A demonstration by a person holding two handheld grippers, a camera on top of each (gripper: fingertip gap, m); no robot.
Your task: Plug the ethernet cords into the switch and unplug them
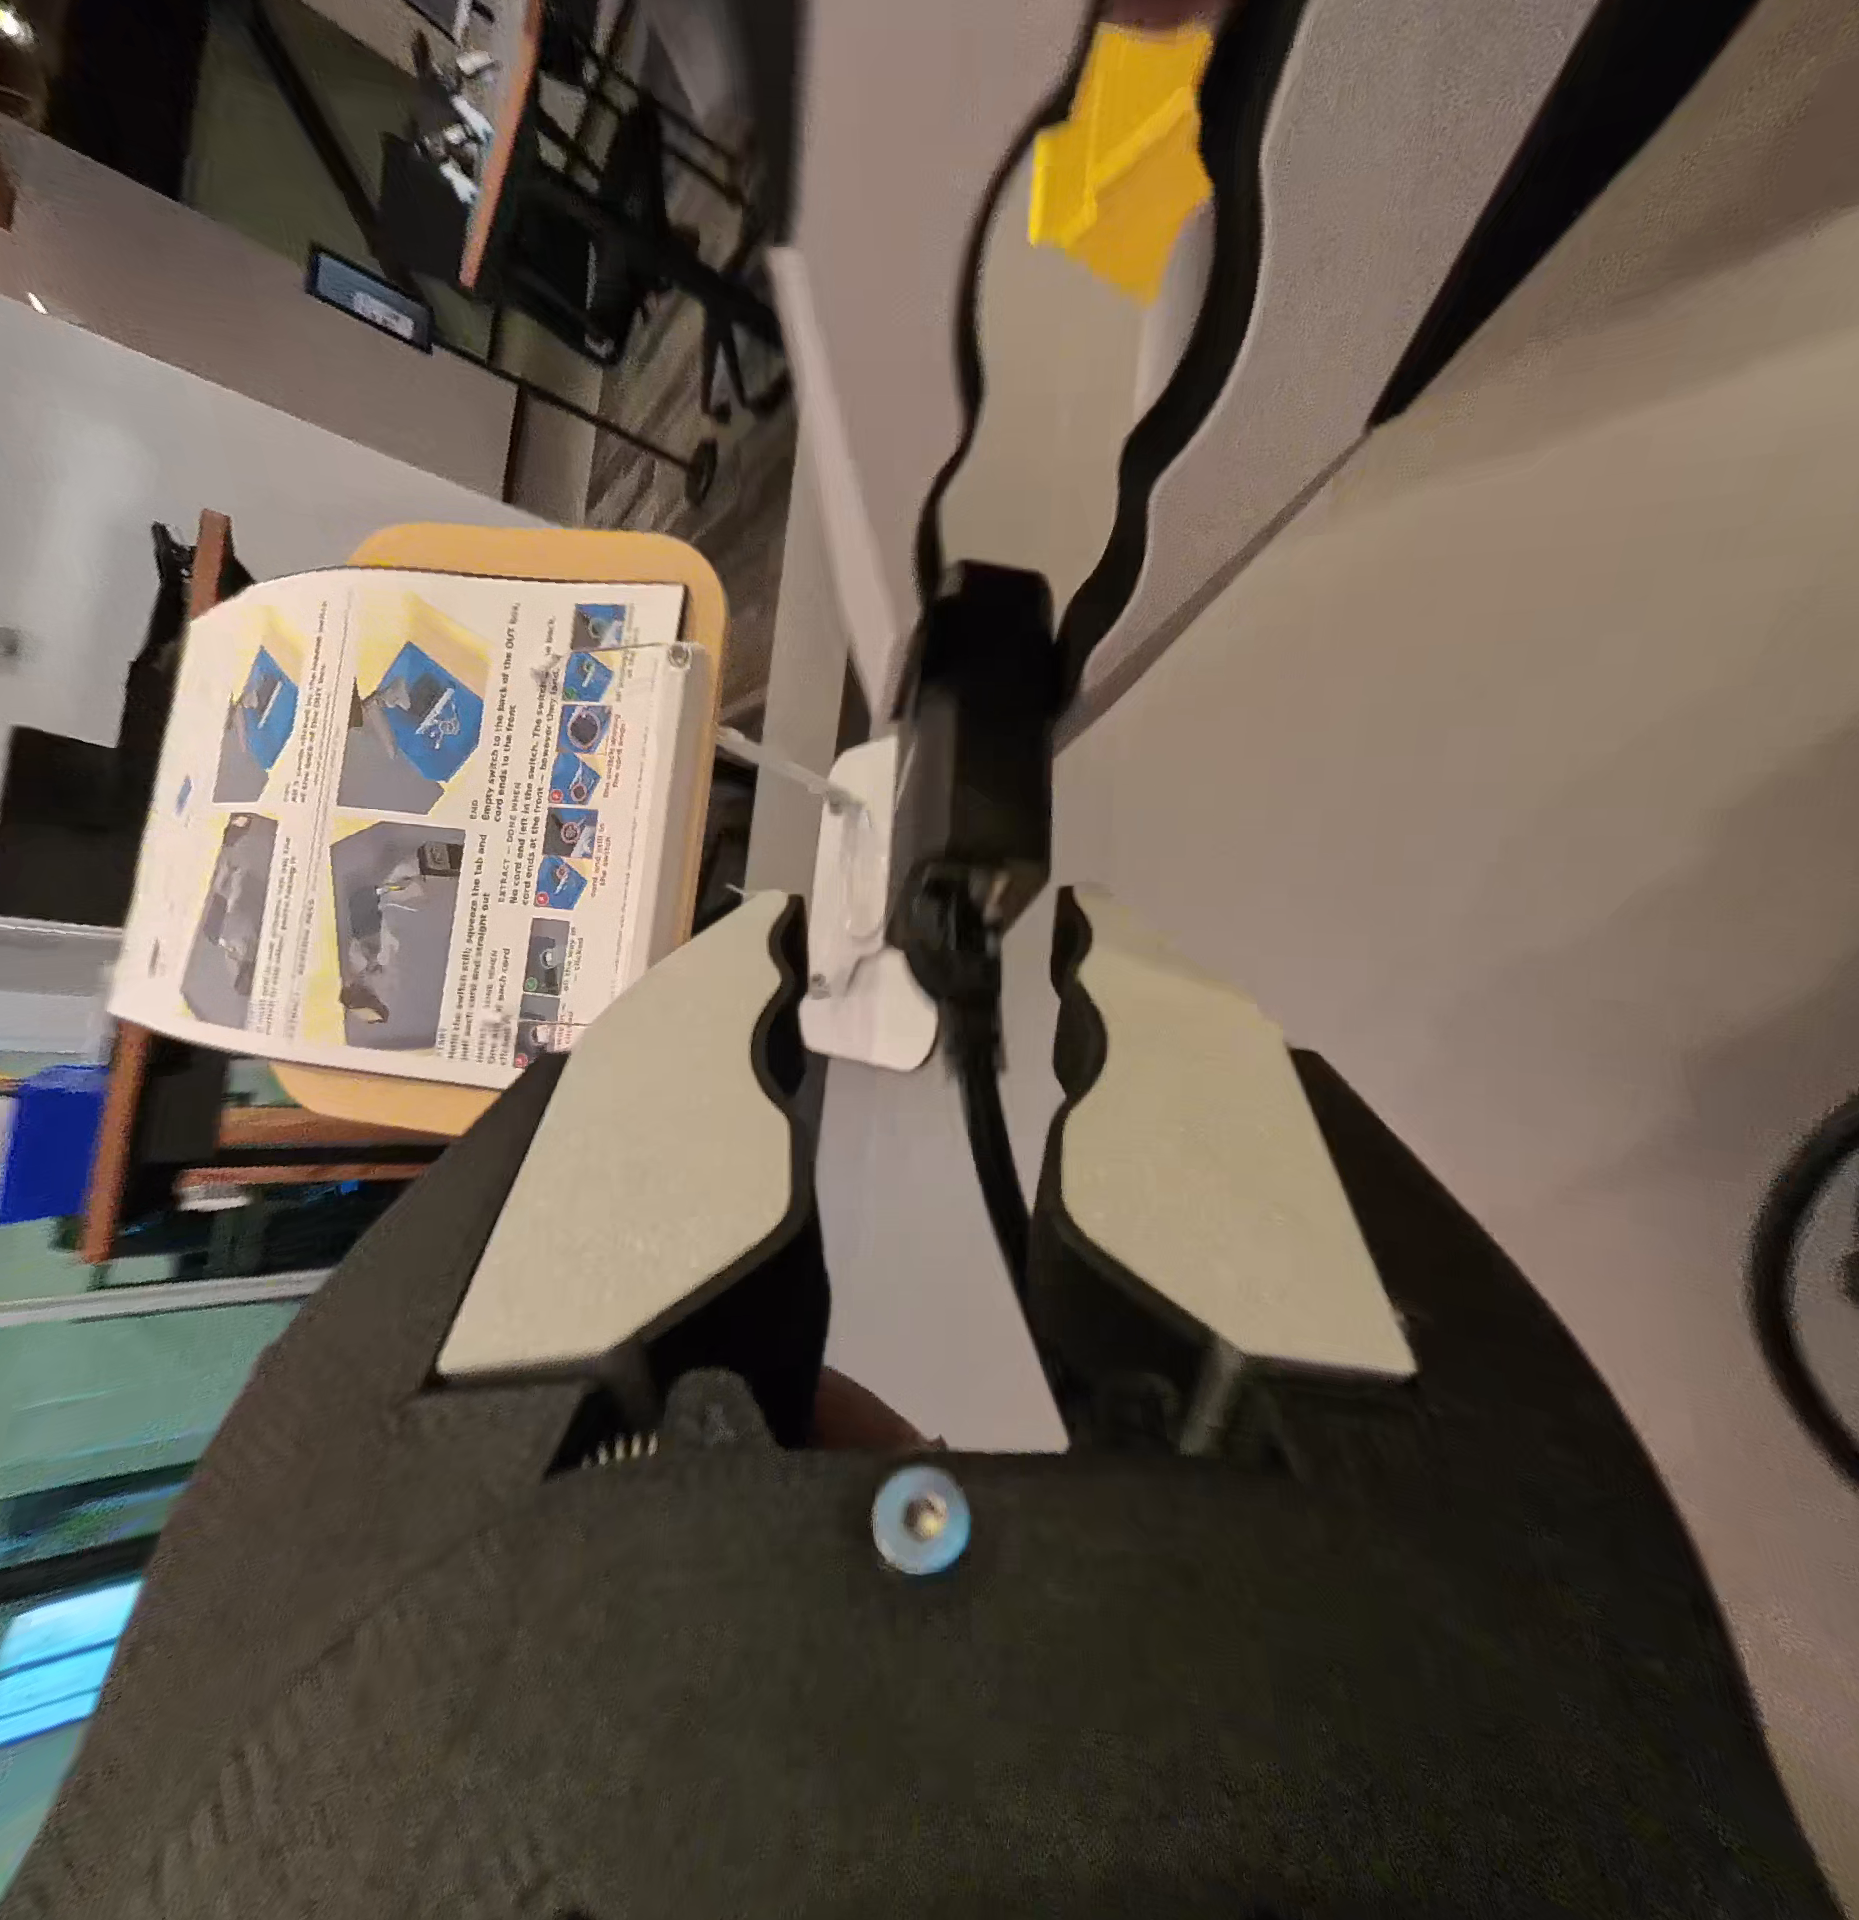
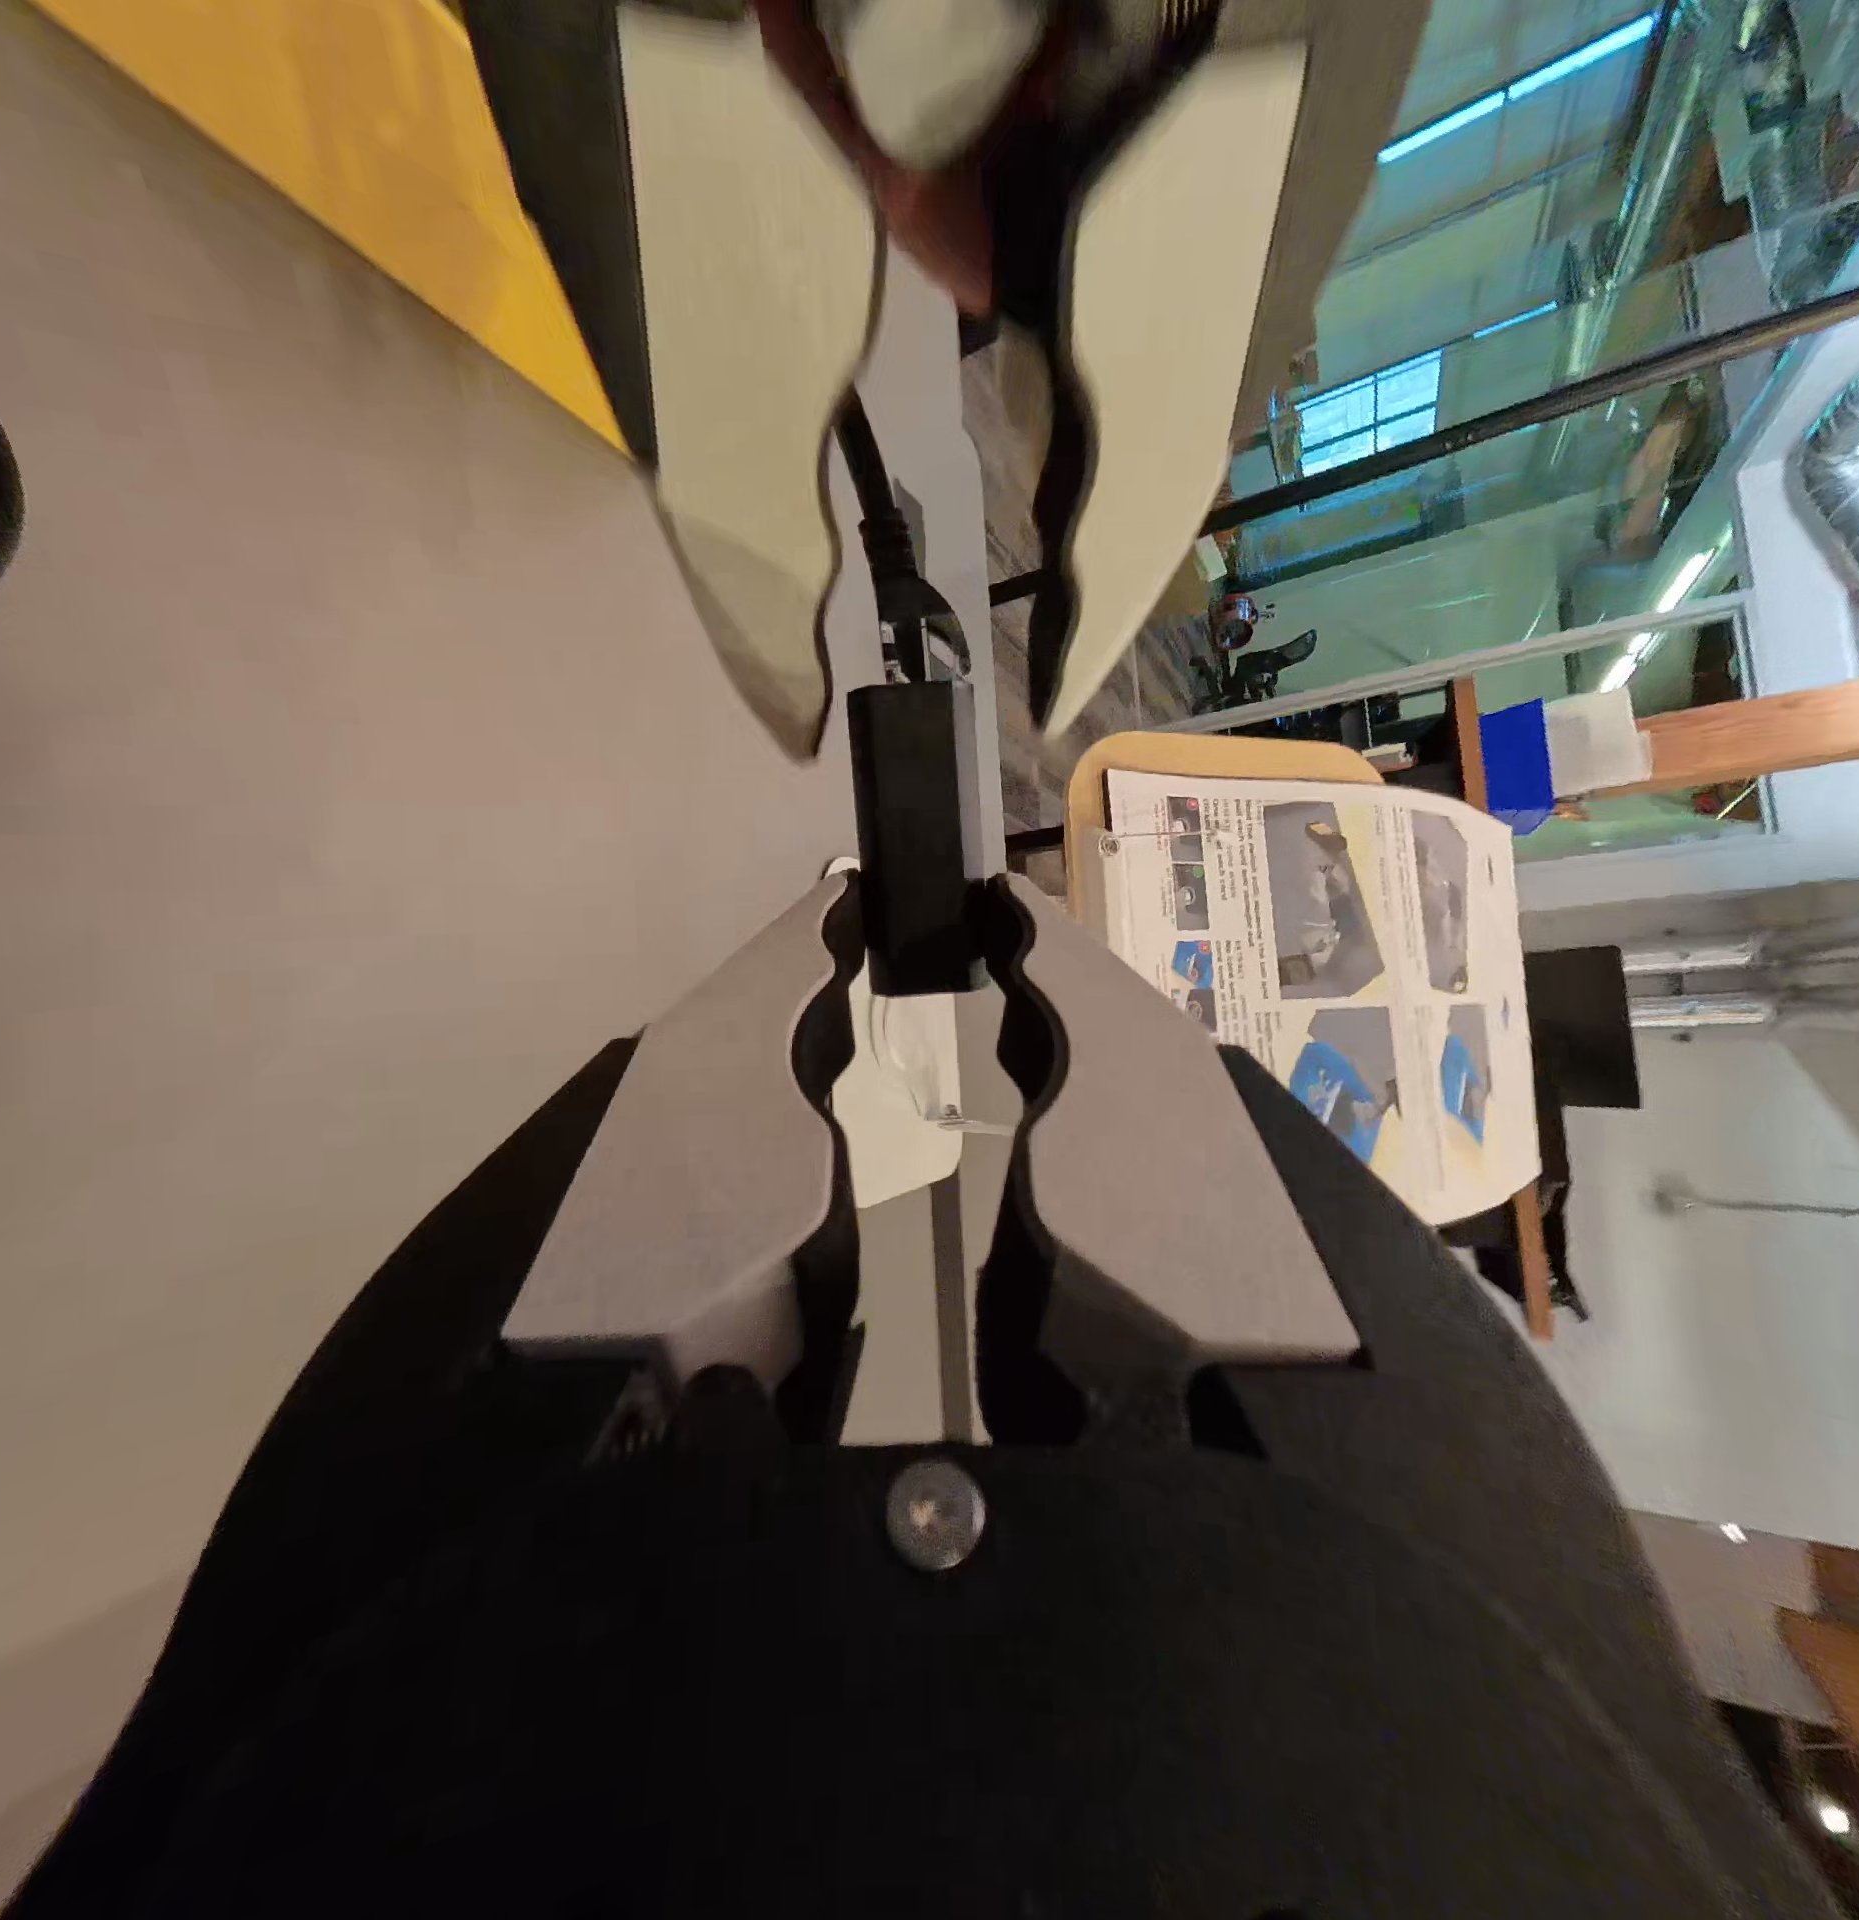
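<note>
Small black box-shaped plastic switch (image 2: 909, 862), at frame centre in the right wrist view, clenched at its near end between the grey scalloped fingers (image 2: 727, 1101) of the right gripper (image 2: 912, 935). Looks light, rigid, smooth-sided; best gripped across the flat sides, in the finger notches, against twisting. Thin black ethernet cord (image 1: 992, 1122) with a moulded plug (image 2: 909, 623) seated in the far port: flexible along its length, stiff only at the plug, with a brittle latch tab probably needing a squeeze before pulling straight out. Best hold judged to be the plug body, not the cable. Left gripper (image 1: 925, 935) released, fingers (image 1: 655, 1132) spread either side of plug and cord, touching neither. Below, a white card (image 1: 863, 997) on the pale grey worktop (image 1: 1476, 831); at left of that frame, a printed instruction sheet (image 1: 385, 821) on a tan board.
</note>
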